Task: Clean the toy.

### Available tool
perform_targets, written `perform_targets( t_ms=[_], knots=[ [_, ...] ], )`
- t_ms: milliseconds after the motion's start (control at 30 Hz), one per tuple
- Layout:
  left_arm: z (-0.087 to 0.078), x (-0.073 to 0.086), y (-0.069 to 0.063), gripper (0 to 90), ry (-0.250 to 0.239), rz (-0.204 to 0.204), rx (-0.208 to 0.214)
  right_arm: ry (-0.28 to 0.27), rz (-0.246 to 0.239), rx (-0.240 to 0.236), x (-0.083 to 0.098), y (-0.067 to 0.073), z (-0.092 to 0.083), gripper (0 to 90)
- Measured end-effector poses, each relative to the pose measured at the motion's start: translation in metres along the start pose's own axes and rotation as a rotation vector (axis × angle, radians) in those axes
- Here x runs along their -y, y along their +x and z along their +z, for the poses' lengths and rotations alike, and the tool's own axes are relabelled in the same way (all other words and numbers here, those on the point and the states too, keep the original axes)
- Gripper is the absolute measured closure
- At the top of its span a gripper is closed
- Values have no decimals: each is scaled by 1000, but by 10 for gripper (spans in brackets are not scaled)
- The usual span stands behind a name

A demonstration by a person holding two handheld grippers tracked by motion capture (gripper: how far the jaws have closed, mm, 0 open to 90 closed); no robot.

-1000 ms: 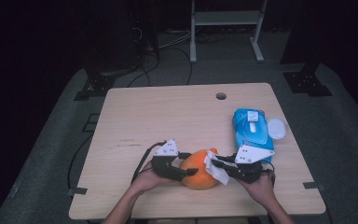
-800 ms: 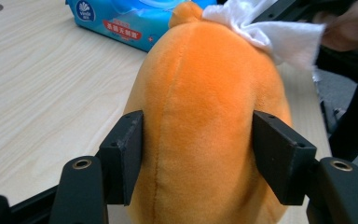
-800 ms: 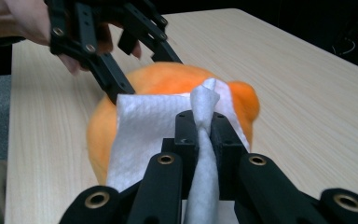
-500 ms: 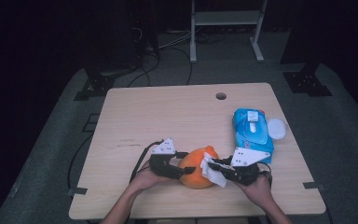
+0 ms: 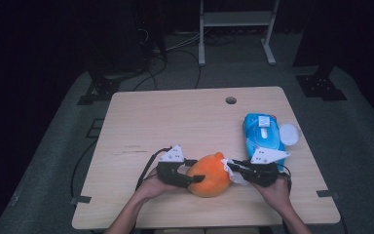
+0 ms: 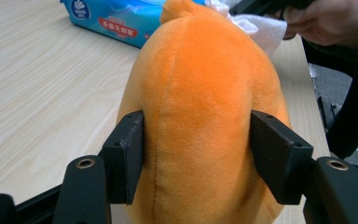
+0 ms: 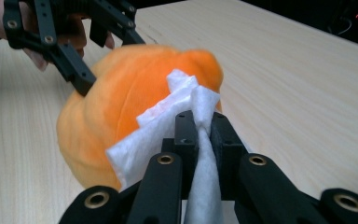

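Observation:
An orange plush toy lies near the table's front edge. My left gripper comes in from the left and is shut on it. In the left gripper view both pads press into the toy's sides around my left gripper. My right gripper is shut on a white wipe that rests against the toy's right side. The right gripper view has my right gripper pinching the wipe against the toy. The wipe also peeks out behind the toy.
A blue pack of wet wipes lies at the right of the wooden table, with a round white lid beside it. A cable hole sits near the far edge. A metal stand and cables are on the floor beyond.
My right gripper has shifted a little with the wipe along the toy's right side. The left gripper and the toy have stayed in place.

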State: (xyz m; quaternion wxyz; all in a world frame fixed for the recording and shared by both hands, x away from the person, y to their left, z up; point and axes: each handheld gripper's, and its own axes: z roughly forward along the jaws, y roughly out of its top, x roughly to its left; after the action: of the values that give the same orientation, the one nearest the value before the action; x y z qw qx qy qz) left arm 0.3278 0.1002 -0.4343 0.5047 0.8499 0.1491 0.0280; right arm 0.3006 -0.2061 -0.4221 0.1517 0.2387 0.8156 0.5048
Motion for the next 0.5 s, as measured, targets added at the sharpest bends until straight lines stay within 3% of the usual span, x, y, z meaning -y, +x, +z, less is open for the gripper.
perform_targets(
  t_ms=[167,333,500],
  knots=[
    [5,-3,-9,390,-1,48,19,-84,-5,-20,-17,5,-4,823],
    [4,-2,-8,387,-4,39,24,-68,20,-29,-8,1,-1,823],
    [7,-5,-12,386,1,60,33,-56,55,-21,-3,-5,-7,823]
  ],
)
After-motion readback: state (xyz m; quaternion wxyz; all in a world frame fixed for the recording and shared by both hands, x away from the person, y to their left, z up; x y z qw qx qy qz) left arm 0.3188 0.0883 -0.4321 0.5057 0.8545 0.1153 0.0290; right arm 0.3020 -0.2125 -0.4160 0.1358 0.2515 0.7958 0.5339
